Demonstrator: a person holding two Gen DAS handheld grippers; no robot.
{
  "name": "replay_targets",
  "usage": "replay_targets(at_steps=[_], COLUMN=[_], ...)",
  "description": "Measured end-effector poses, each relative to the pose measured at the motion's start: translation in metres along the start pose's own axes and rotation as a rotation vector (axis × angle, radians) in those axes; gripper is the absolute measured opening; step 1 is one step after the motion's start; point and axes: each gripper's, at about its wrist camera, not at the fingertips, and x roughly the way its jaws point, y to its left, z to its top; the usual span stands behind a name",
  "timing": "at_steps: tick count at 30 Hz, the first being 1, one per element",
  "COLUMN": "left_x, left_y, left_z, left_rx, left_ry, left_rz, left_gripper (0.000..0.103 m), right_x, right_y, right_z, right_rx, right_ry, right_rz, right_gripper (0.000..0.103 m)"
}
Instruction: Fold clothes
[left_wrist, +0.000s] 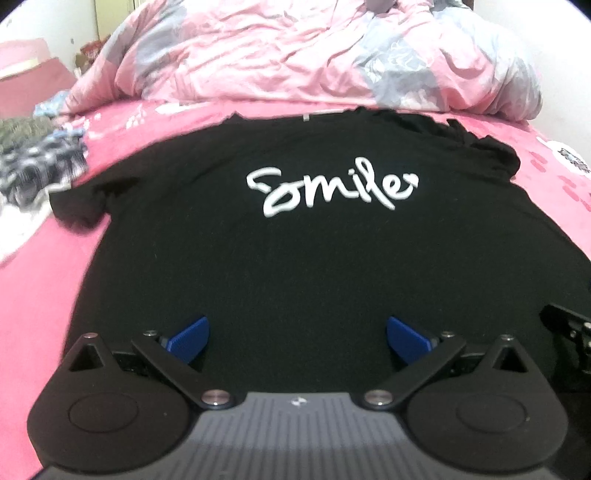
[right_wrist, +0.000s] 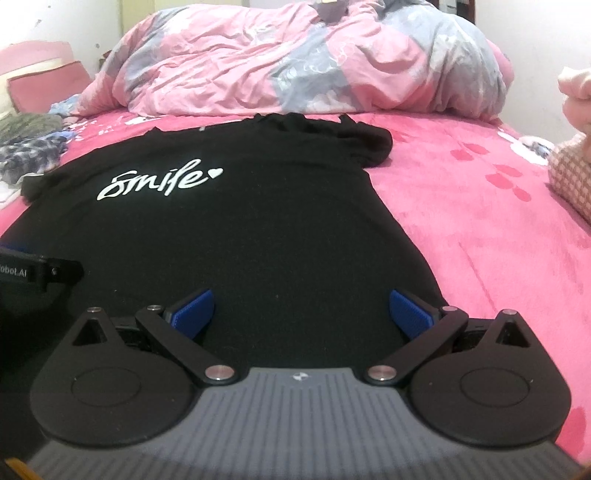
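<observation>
Black T-shirt (left_wrist: 295, 258) lies flat, print side up, on the pink bed sheet (right_wrist: 480, 229). Its long axis runs from the near edge of the bed toward the far edge: hem nearest the grippers, collar farthest, at the foot of the heaped quilt (left_wrist: 295, 48). White script reading "Smile" (left_wrist: 328, 186), with a small heart, crosses the chest. 1 sleeve is bunched toward the right edge of the bed, the other spread toward the left. Left gripper (left_wrist: 297, 341) and right gripper (right_wrist: 301, 314) hover over the hem, each with its 2 blue pads (right_wrist: 194, 312) wide apart and holding nothing. Crumpled clothes (left_wrist: 37, 162) sit along the left edge. A pale wall (right_wrist: 55, 22) stands behind.
</observation>
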Motion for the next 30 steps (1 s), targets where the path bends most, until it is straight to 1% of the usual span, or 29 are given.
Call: replay_targets(at_steps=[3,7,10,12,15,18,19,20,21,22,23,25,28,29,30], left_x=[-0.011,-0.012,0.002,0.014,0.037,0.064,0.074,0.084,0.092,0.099,0.106,0.117,0.126,0.126,0.126], left_y=[-0.009,-0.024,-0.033,-0.04,-0.052,-0.063,-0.065,-0.067,-0.067,-0.065,-0.064,-0.061,-0.055,-0.053,-0.051], left_z=[0.012,0.037,0.059,0.071,0.09,0.103,0.104,0.105,0.106,0.105,0.104,0.101,0.096,0.095,0.094], left_rx=[0.047,0.093,0.1,0.098,0.096,0.083,0.075,0.065,0.049,0.027,0.004,-0.019,-0.042,-0.049,-0.057], left_ry=[-0.066,-0.135,-0.156,-0.173,-0.198,-0.225,-0.224,-0.219,-0.206,-0.195,-0.184,-0.167,-0.158,-0.164,-0.169], left_rz=[-0.016,-0.078,-0.117,-0.149,-0.184,-0.191,-0.191,-0.193,-0.202,-0.219,-0.235,-0.257,-0.286,-0.297,-0.308], left_gripper=[0.103,0.103,0.103,0.103,0.103,0.101,0.095,0.088,0.084,0.077,0.072,0.07,0.069,0.07,0.071], right_x=[-0.009,-0.031,-0.03,-0.022,-0.001,0.037,0.052,0.069,0.086,0.104,0.116,0.137,0.152,0.154,0.157], right_y=[-0.009,-0.031,-0.052,-0.069,-0.093,-0.118,-0.126,-0.133,-0.137,-0.141,-0.14,-0.136,-0.11,-0.102,-0.094], right_z=[0.007,0.028,0.054,0.079,0.111,0.141,0.149,0.157,0.162,0.168,0.171,0.176,0.178,0.177,0.175], right_rx=[0.009,0.051,0.062,0.067,0.093,0.181,0.216,0.26,0.295,0.325,0.32,0.304,0.146,0.083,0.018], right_ry=[-0.028,-0.141,-0.168,-0.169,-0.169,-0.124,-0.105,-0.083,-0.058,-0.035,-0.025,-0.006,-0.003,-0.005,-0.005], right_rz=[0.055,0.122,0.168,0.178,0.2,0.241,0.258,0.272,0.281,0.282,0.273,0.256,0.256,0.241,0.223], right_gripper=[0.102,0.102,0.102,0.102,0.102,0.102,0.102,0.102,0.101,0.1,0.098,0.084,0.073,0.071,0.066])
